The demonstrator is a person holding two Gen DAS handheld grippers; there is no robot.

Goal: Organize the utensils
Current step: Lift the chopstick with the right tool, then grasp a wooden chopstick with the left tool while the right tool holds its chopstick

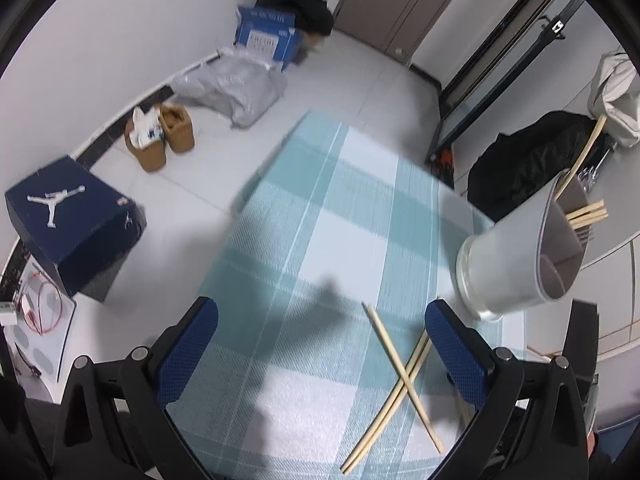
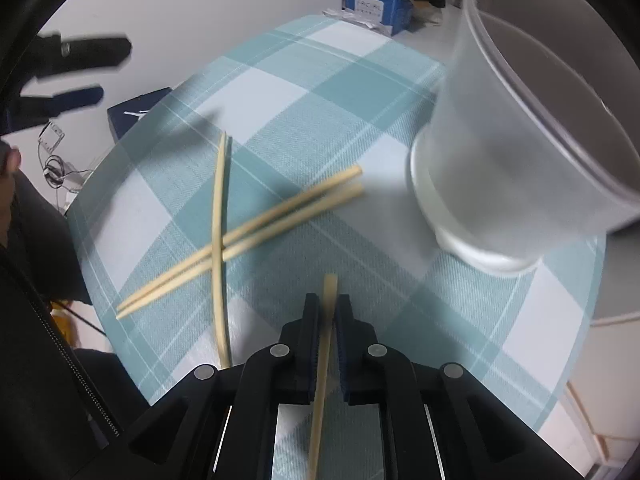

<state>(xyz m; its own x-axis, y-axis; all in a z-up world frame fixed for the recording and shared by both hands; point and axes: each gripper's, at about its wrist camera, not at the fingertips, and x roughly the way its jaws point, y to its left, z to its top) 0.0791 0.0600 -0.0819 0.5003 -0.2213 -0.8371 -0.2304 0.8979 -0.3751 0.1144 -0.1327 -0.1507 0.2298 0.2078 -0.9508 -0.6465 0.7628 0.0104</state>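
Observation:
A frosted plastic cup (image 2: 516, 136) stands on the checked tablecloth (image 2: 304, 92); in the left wrist view the cup (image 1: 516, 260) holds several wooden chopsticks (image 1: 586, 212). More chopsticks (image 2: 256, 232) lie crossed on the cloth, and also show in the left wrist view (image 1: 400, 380). My right gripper (image 2: 328, 304) is shut on one chopstick (image 2: 323, 360), just in front of the cup. My left gripper (image 1: 320, 332) is open and empty above the cloth, left of the cup; its fingers (image 2: 72, 100) show in the right wrist view.
On the floor left of the table are a dark shoe box (image 1: 76, 228), brown boots (image 1: 160, 136), a grey bag (image 1: 232, 88) and a blue carton (image 1: 268, 32). A black bag (image 1: 528, 164) lies beyond the cup.

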